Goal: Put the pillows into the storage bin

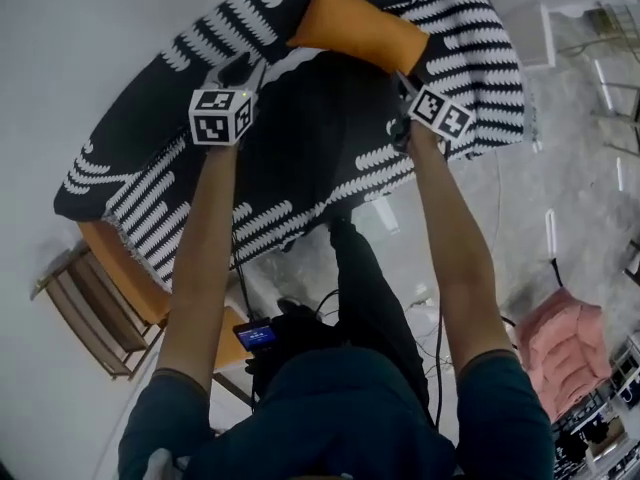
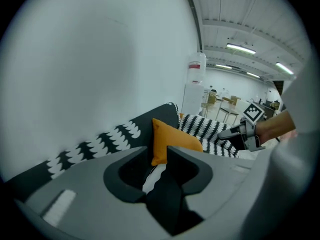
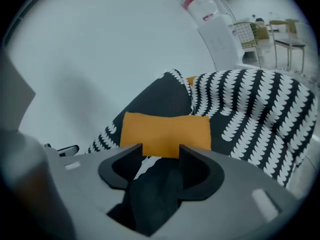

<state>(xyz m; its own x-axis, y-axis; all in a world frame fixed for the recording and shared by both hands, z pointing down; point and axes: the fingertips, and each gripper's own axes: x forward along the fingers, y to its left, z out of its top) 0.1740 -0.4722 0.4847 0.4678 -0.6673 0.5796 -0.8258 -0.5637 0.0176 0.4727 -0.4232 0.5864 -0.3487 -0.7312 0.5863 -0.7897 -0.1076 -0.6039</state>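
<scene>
An orange pillow lies on a sofa draped with a black-and-white patterned throw, against the pale wall. My left gripper hovers over the throw a little short of the pillow's left end, jaws apart with nothing between them. My right gripper is just below the pillow's right end, also open and empty. In the left gripper view the pillow stands beyond the open jaws, and the right gripper shows at the right. The right gripper view has the pillow straight ahead of the open jaws. No bin is in view.
A wooden slatted side table stands left of the sofa. A pink padded seat sits on the floor at lower right, near white furniture legs. Cables trail across the grey floor. A white column rises behind the sofa.
</scene>
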